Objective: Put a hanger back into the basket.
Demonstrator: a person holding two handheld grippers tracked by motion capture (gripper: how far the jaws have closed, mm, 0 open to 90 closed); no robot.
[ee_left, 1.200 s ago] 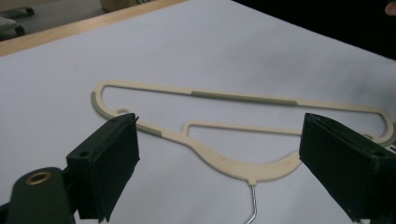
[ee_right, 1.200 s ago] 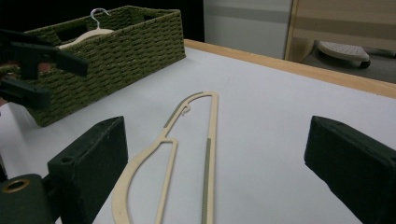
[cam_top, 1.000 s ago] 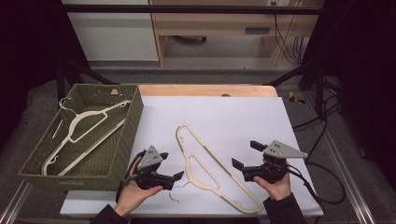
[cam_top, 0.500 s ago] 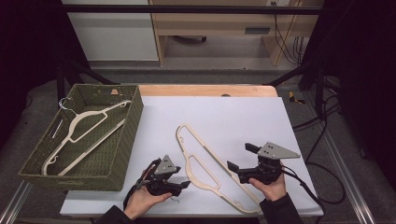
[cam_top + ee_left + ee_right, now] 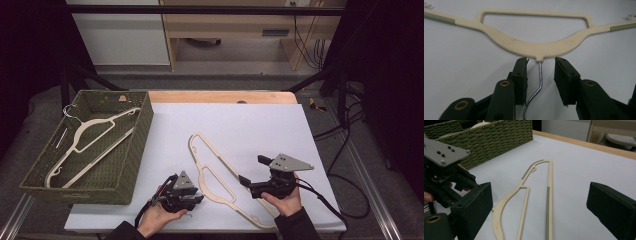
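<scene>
A cream plastic hanger (image 5: 226,167) lies flat on the white table, running diagonally toward the front edge. My left gripper (image 5: 199,196) is low at the hanger's neck. In the left gripper view its jaws (image 5: 540,62) have just been closing and stand either side of the metal hook stem (image 5: 540,75), below the hanger (image 5: 536,47). A gap remains on both sides, so the pads are not pressing on the wire. My right gripper (image 5: 252,171) hovers wide open on the hanger's other side. The right gripper view (image 5: 539,202) looks along the hanger (image 5: 550,182) with nothing gripped.
A green woven basket (image 5: 142,145) stands at the table's left and holds another cream hanger (image 5: 95,135). The same basket (image 5: 494,140) appears at the top left of the right gripper view. The wooden table edge (image 5: 220,96) is at the back, and cables trail off to the right.
My left gripper has sunk and shifted toward the hanger's neck, and its jaws have narrowed around the hook stem. The right gripper has stayed almost in place.
</scene>
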